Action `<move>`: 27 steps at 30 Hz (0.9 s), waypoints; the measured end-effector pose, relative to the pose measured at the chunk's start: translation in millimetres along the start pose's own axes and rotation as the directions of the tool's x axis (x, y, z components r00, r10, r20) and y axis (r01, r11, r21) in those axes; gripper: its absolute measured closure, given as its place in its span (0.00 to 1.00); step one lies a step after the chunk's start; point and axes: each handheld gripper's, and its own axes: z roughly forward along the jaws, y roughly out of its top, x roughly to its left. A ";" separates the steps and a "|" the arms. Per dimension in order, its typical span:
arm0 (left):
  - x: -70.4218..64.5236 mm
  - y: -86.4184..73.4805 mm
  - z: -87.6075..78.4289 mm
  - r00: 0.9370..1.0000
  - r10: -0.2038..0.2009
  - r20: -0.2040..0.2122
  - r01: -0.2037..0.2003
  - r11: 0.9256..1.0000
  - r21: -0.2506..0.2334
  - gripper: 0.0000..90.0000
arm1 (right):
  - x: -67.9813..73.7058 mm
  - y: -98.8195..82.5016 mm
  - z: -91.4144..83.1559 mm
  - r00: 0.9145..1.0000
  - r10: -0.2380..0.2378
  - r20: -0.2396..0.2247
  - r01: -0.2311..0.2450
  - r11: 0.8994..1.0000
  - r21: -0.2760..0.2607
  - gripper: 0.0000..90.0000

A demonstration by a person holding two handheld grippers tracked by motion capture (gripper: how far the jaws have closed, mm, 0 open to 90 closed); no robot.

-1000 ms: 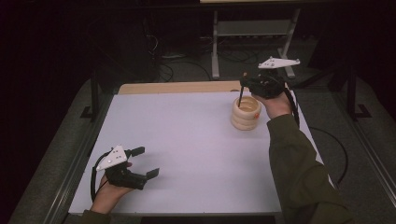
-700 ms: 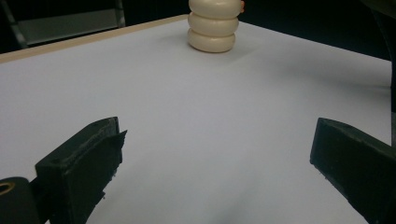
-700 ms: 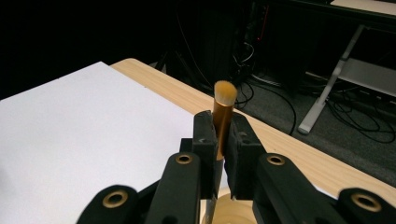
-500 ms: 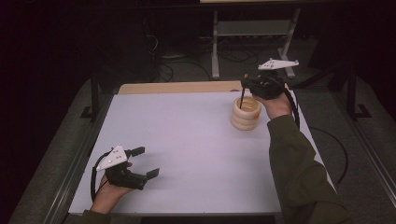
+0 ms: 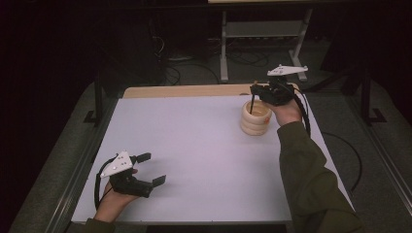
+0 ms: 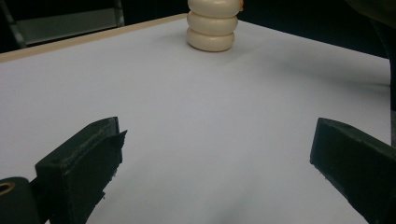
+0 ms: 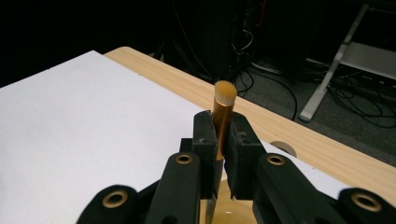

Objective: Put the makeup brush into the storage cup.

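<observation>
White counter (image 5: 194, 145) is lying bare as the right gripper (image 7: 223, 135) is pinching a brush (image 7: 223, 116) over the ringed holder (image 5: 256, 118); lowering it straight should avoid the rim. Left gripper (image 5: 148, 170) is sitting spread.

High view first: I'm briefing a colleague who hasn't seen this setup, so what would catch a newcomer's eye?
The cream ribbed holder at the white table's far right, with the right hand-held gripper above it shut on a gold-handled brush, bristles up. Next, the left hand-held gripper at the near left, jaws wide open and holding nothing.
</observation>
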 end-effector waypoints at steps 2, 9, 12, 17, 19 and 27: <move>-0.3 0.0 0.2 1.000 0.002 -0.001 -0.002 1.000 0.000 0.02 | -0.2 -1.4 1.5 1.000 0.000 0.001 0.000 1.000 0.000 0.92; -0.4 -0.2 0.2 1.000 -0.001 -0.001 0.001 1.000 0.004 0.02 | -1.3 -5.7 4.5 1.000 0.008 -0.001 -0.008 1.000 0.015 0.92; -0.4 -0.5 0.6 1.000 0.004 -0.003 -0.004 1.000 0.008 0.02 | -2.1 -7.1 6.1 1.000 0.003 0.001 -0.003 1.000 0.023 0.92; -1.2 -0.2 0.4 1.000 0.002 -0.005 -0.002 1.000 0.010 0.02 | -2.8 -8.3 8.1 1.000 0.005 0.000 -0.005 0.999 0.033 0.91; -1.3 -0.2 0.3 1.000 0.001 -0.005 -0.001 1.000 0.012 0.02 | -3.1 -8.6 8.5 1.000 0.005 -0.001 -0.005 0.999 0.033 0.91; -1.4 -0.3 0.4 1.000 0.000 -0.005 0.000 1.000 0.012 0.02 | -5.2 -9.0 9.4 0.999 0.036 -0.005 -0.036 0.999 0.033 0.56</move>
